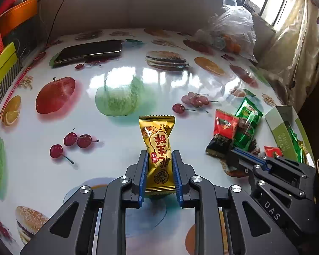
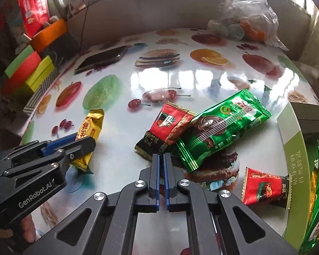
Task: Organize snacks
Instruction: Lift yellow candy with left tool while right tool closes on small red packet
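My left gripper [image 1: 159, 155] is shut on a gold snack packet [image 1: 158, 150] with red writing, held just above the table; it also shows in the right wrist view [image 2: 89, 131]. My right gripper [image 2: 161, 157] is shut and empty, its tips just short of a red-and-black packet [image 2: 168, 127] and a green packet [image 2: 221, 125] that overlap on the table. Another red packet [image 2: 265, 189] lies beside a pale green box [image 2: 293, 148] holding more packets at the right edge.
The table [image 1: 159, 80] has a glossy fruit-print cover. A dark phone [image 1: 89, 51] lies at the back left. A clear plastic bag [image 1: 234, 29] of items sits at the back right. Coloured boxes [image 2: 32, 72] stack beyond the left edge.
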Demonstrator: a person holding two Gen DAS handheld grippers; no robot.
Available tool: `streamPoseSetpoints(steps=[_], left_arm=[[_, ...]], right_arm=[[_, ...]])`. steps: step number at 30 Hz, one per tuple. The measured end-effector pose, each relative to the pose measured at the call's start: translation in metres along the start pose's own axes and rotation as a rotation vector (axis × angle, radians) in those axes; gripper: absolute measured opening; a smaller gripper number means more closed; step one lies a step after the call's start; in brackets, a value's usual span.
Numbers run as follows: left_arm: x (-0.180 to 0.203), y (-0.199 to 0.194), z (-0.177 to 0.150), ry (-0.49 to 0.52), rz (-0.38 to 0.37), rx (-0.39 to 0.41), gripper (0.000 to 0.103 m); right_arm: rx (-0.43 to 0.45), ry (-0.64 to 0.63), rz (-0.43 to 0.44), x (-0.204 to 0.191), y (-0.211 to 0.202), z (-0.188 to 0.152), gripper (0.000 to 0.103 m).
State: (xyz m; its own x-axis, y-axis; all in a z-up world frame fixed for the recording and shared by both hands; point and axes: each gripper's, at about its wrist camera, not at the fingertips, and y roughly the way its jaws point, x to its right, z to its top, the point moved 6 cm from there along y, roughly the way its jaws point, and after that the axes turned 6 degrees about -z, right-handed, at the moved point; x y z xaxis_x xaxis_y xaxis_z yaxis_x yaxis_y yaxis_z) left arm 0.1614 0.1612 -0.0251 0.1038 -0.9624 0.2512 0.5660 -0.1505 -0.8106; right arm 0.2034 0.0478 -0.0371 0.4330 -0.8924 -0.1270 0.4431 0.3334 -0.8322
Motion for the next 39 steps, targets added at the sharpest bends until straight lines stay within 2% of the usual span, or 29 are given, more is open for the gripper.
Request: streamPoseSetpoints(steps=[15,31,39], left_arm=[[0.028,-0.017,-0.006,0.060,-0.029,0.025,0.023],[0.062,-0.030,-0.009,0.113,-0.073,0.041,0.023],[0.072,-0.029,-0.012,0.122,-0.079,0.033,0.023]], right_arm=[[0.029,0.041,0.029,0.012,-0.030,-0.015,0.004],[0.101,0.094,0.027,0.031,-0.075,-0.022,0.003],[0.094,0.124,0.027,0.041,-0.082,-0.033,0.003]])
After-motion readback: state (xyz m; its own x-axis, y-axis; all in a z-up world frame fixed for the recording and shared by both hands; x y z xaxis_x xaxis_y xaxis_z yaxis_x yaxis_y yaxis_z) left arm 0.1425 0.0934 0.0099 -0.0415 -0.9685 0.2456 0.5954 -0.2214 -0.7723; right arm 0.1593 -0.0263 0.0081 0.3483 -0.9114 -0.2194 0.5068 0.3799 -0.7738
